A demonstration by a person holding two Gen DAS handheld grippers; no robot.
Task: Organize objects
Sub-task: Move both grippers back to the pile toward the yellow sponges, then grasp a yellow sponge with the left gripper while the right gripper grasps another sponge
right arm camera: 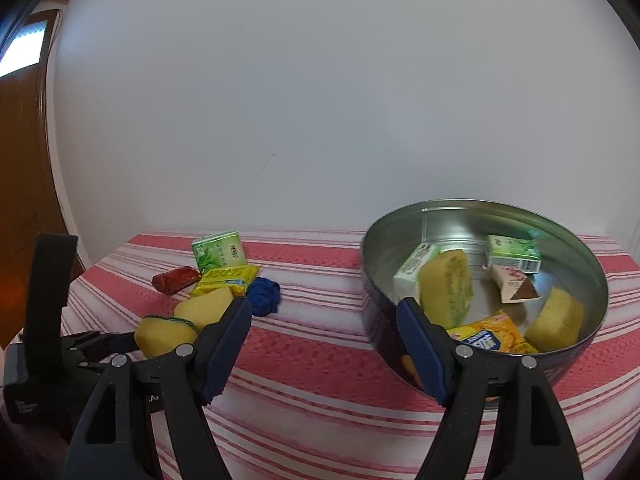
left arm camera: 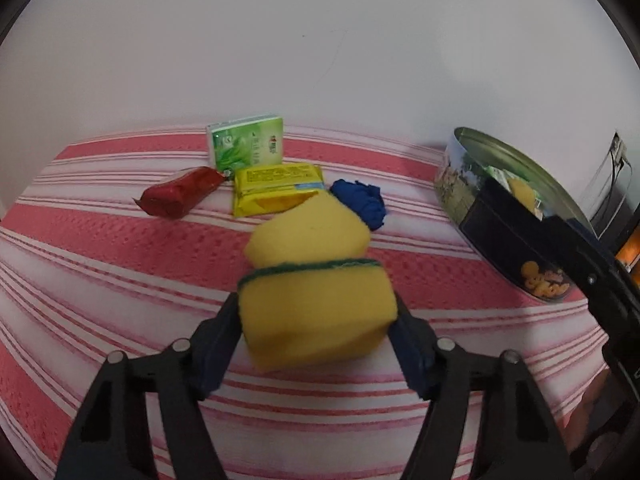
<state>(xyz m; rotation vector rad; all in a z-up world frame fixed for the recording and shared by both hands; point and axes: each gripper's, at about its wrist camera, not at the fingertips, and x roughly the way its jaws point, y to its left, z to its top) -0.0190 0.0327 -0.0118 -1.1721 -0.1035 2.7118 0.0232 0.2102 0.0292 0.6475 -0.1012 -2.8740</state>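
Observation:
My left gripper (left arm camera: 318,312) is shut on a yellow sponge with a green scrub edge (left arm camera: 316,316), just above the striped cloth; it also shows in the right wrist view (right arm camera: 166,334). A second yellow sponge (left arm camera: 308,236) lies right behind it. A blue cloth ball (left arm camera: 360,202), a yellow packet (left arm camera: 276,186), a red packet (left arm camera: 180,192) and a green box (left arm camera: 246,142) lie beyond. My right gripper (right arm camera: 324,316) is open and empty, in front of the round tin (right arm camera: 372,280), which holds sponges, boxes and a snack packet.
The red-and-white striped cloth (left arm camera: 120,280) covers the table. A white wall stands behind it. The tin (left arm camera: 460,196) stands at the right in the left wrist view. A brown door (right arm camera: 20,160) is at the far left.

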